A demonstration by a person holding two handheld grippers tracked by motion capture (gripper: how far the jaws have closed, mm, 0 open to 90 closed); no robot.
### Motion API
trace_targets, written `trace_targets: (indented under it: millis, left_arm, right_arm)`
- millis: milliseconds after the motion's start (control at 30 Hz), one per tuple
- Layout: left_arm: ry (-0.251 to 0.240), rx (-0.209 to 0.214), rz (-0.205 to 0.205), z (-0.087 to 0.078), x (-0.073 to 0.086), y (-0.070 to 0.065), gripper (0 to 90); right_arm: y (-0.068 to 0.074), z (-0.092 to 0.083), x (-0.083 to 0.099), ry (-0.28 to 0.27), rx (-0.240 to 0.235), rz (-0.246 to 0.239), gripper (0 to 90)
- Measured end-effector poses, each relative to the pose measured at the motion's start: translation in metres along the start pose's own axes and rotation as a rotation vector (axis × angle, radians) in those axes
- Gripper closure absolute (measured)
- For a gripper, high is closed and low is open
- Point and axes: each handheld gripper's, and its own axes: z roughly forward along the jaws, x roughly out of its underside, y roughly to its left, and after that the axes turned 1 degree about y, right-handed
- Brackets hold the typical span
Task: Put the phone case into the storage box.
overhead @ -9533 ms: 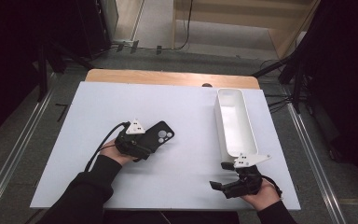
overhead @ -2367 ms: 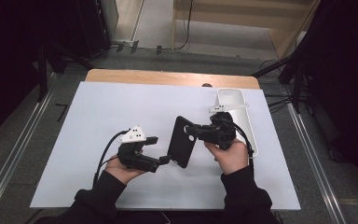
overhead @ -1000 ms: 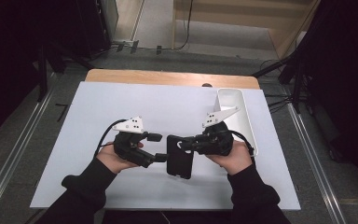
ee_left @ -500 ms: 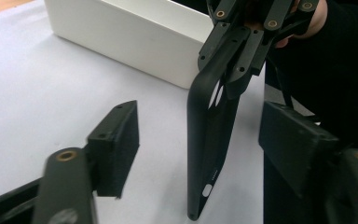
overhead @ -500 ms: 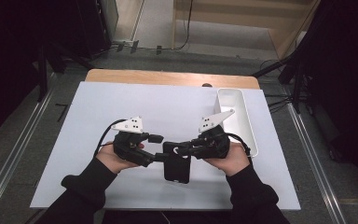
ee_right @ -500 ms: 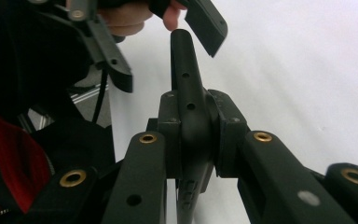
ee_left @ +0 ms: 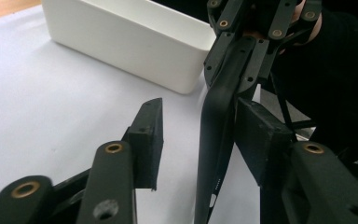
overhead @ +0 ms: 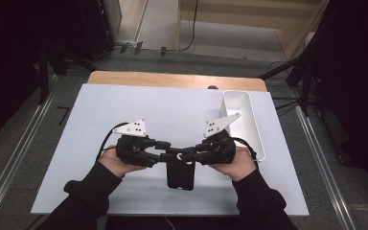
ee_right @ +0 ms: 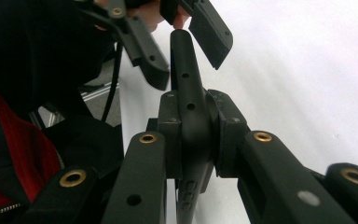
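Near the surface's front edge, the right gripper clamps the black phone case; the left gripper has just opened around it, handover done.

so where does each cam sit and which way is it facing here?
High view: fixed above the person's side, looking forward and down on the white table; both forearms, left tool, right tool.
Left gripper view: rides the left tool, looking along its spread jaws toward the white bin.
Right gripper view: rides the right tool, jaws clamping the black phone case.
Shared: the phone case, and each gripper view shows the other tool.
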Motion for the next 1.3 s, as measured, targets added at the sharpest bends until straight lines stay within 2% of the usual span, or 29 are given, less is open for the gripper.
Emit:
trace_targets:
  millis: [200,400,600,667,833,1000,1167,1233,1300]
  left_arm:
    - [0.016,0.051,-0.001,0.0020,0.0007,0.0008,62.2]
    - [0.026,0.073,-0.003,0.0021,0.0008,0.0014,68.4]
    - [0.033,0.086,0.010,0.0023,0.0005,0.0010,76.9]
    - [0.038,0.088,0.025,0.0019,0.0002,0.0002,78.9]
    - [0.037,0.109,0.038,0.0005,0.0000,0.0003,79.9]
    - [0.048,0.118,0.049,-0.0008,-0.0014,-0.0015,80.3]
    - [0.053,0.116,0.031,-0.0016,-0.0031,-0.0022,80.4]
    - [0.060,0.121,0.005,-0.0025,-0.0043,-0.0014,80.5]
    - [0.061,0.120,-0.002,-0.0028,-0.0047,-0.0013,80.5]
  right_arm:
    - [0.0011,0.0020,-0.0003,0.005,-0.021,-0.008,74.6]
    - [0.0018,0.0041,-0.0002,0.014,-0.043,-0.009,74.6]
    - [0.0004,0.0049,0.0003,0.019,-0.054,-0.004,74.5]
    - [0.0001,0.0052,0.0005,0.020,-0.058,-0.002,74.6]
    - [0.0002,0.0056,0.0004,0.023,-0.073,0.012,74.5]
    - [0.0006,0.0059,0.0004,0.024,-0.079,0.004,74.5]
    - [0.0005,0.0060,0.0003,0.023,-0.086,0.002,74.3]
    - [0.0006,0.0063,0.0002,0.022,-0.083,0.002,74.2]
    - [0.0004,0.0065,0.0001,0.021,-0.082,0.005,74.0]
